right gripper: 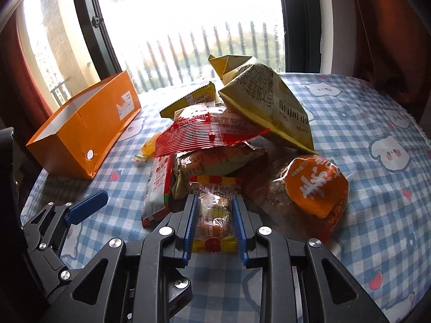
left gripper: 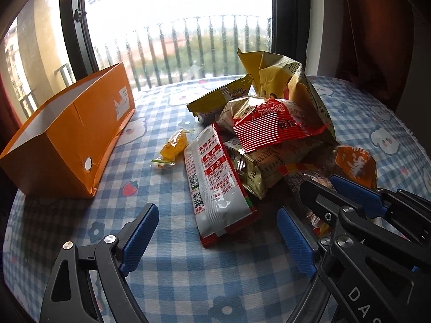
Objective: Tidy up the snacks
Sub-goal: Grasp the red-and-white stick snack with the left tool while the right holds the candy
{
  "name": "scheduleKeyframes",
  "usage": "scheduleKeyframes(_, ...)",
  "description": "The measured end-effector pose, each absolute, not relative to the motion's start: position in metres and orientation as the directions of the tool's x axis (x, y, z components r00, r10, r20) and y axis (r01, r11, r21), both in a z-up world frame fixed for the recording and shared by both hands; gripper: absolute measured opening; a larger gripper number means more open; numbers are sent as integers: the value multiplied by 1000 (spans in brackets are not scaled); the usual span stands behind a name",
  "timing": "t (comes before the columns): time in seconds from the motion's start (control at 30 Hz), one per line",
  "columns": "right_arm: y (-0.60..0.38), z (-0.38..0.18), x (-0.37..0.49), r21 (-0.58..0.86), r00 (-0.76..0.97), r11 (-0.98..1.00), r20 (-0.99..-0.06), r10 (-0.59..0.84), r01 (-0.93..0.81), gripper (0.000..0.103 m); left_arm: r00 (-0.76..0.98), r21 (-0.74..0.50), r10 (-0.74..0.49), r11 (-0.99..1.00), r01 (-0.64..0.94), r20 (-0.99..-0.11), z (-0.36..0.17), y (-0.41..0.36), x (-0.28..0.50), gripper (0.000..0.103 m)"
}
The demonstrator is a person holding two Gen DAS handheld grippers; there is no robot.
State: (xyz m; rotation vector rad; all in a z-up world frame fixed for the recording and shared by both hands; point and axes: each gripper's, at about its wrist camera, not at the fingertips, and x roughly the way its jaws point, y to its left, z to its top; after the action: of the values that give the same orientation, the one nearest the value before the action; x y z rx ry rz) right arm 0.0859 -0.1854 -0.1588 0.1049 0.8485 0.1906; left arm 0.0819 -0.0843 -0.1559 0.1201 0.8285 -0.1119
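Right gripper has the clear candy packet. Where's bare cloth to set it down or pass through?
The bare checkered tablecloth between the orange box and the red-and-white packet is free, holding only a small yellow candy. More open cloth lies right of the orange bun packet. The snack pile is crowded.

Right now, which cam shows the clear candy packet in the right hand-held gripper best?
Right wrist view: the clear candy packet sits centred between the right hand-held gripper pads, which are closed on it. In the left wrist view, only a sliver of the packet shows behind that gripper's black frame.
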Motion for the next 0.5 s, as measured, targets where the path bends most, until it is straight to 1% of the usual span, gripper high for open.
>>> scheduleKeyframes(0.27,-187,-173,101,188,625,977,-751,211,-104,29,645,77,-27,988,132,-763,-171,-88,104,90)
scheduleKeyframes(0.37,-188,-177,104,195,617,976,-757,215,-100,29,634,58,-50,987,149,-772,-175,-86,107,81)
scheduleKeyframes(0.4,-188,-178,105,193,618,976,-757,214,-101,29,627,41,-68,987,157,-776,-176,-85,108,69)
scheduleKeyframes(0.43,-187,-178,104,188,620,977,-756,211,-103,29,622,20,-88,986,165,-778,-177,-84,109,60)
scheduleKeyframes(0.5,-185,-178,104,186,620,977,-755,211,-105,29,617,2,-105,985,170,-780,-178,-81,109,58)
